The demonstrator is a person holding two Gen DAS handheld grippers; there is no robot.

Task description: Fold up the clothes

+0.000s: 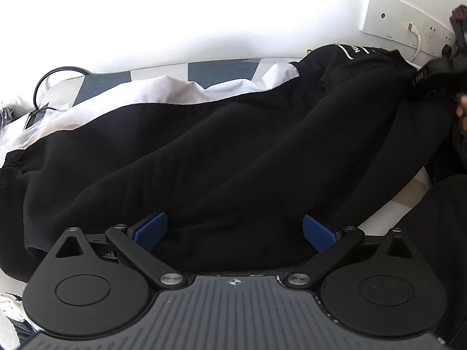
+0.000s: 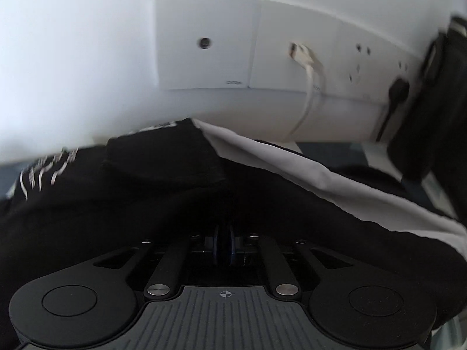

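Right gripper point(image 2: 224, 246): blue pads pressed together, buried in black garment point(image 2: 175, 204); fabric between them not discernible. White print point(image 2: 43, 169) on garment: motion-blurred, unreadable. Black plug point(image 2: 398, 90) and wall sockets point(image 2: 364, 58): smeared. Dark object point(image 2: 437, 87), right edge: cut off, unidentified. Left view: hand point(image 1: 461, 113) cropped by frame; small label point(image 1: 418, 80) too small to read; left gripper point(image 1: 233, 230) pad tips hidden under cloth.
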